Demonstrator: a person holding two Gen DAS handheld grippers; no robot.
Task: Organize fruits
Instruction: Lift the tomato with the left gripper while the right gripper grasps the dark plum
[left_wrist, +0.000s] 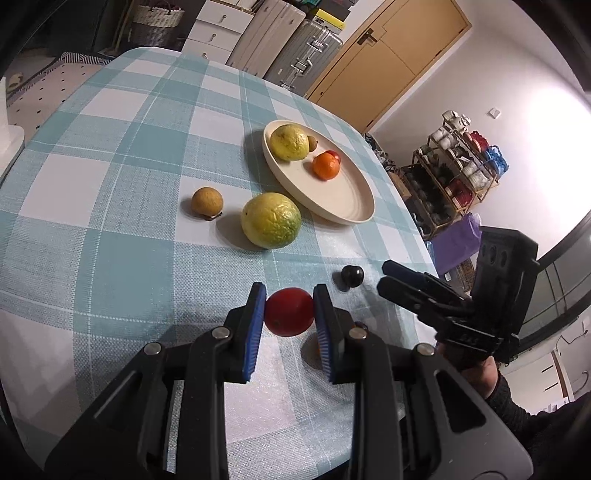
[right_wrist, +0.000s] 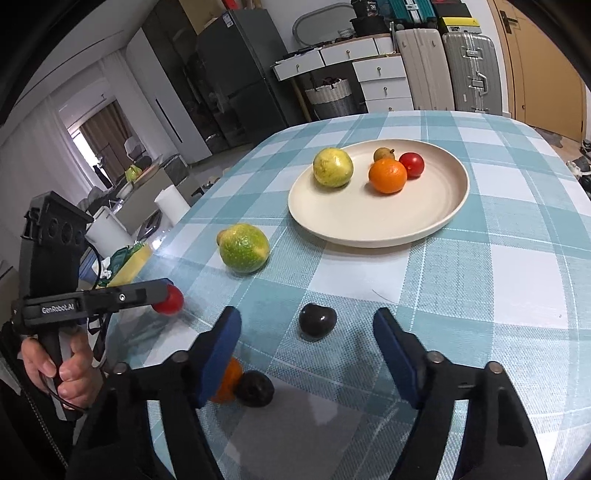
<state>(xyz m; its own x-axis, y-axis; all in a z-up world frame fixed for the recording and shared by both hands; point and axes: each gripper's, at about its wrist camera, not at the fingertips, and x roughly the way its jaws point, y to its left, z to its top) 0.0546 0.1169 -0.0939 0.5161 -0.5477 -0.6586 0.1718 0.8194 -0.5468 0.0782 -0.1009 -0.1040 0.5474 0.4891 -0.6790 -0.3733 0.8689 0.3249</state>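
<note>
Left tool (left_wrist: 289, 310) clamped on red fruit (left_wrist: 289, 312); right tool (right_wrist: 306, 332) half-open, dark plum (right_wrist: 317, 319) centred just ahead, untouched.

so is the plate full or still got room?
Still room. The plate holds four fruits near its far side: a yellow-green fruit, orange, red fruit and small brown fruit; the near half is bare.

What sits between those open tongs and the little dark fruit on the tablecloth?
Nothing visible. The dark fruit lies on bare tablecloth just ahead of the open right tongs, roughly centred between their blue pads. Another dark fruit and an orange one lie nearer, off to the side.
</note>
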